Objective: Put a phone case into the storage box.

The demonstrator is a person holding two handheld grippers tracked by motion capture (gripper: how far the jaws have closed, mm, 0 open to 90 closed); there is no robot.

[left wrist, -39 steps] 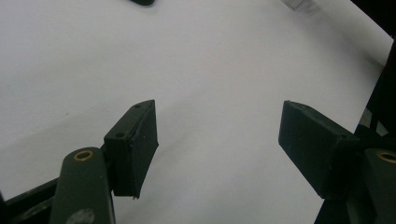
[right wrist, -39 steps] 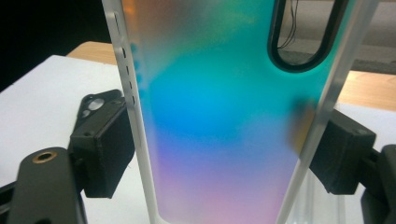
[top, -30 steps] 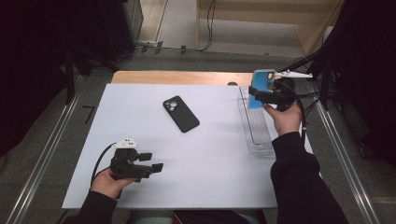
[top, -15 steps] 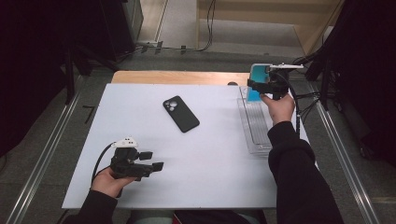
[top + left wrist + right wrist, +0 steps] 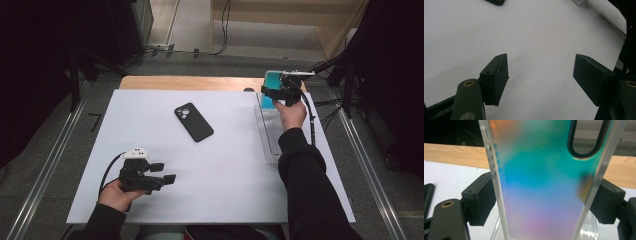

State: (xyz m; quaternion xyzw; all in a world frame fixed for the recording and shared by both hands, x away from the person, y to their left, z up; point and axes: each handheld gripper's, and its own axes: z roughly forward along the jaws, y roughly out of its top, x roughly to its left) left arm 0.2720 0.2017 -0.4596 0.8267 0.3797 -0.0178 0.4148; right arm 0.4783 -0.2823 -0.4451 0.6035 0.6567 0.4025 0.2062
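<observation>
Rainbow-tinted clear plastic phone case [image 5: 541,185] sits squeezed between the two black pads of the right gripper [image 5: 542,200], at the upper right of the high view, above a clear plastic tray [image 5: 270,135]. Left gripper [image 5: 540,75] rests low at the lower left, pads wide apart over the bare white counter [image 5: 536,35], holding nothing.

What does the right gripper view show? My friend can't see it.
A shiny phone case, teal fading to purple and pink, is clamped between the right gripper's two black jaws. Behind it lie a white table and its wooden edge.
</observation>
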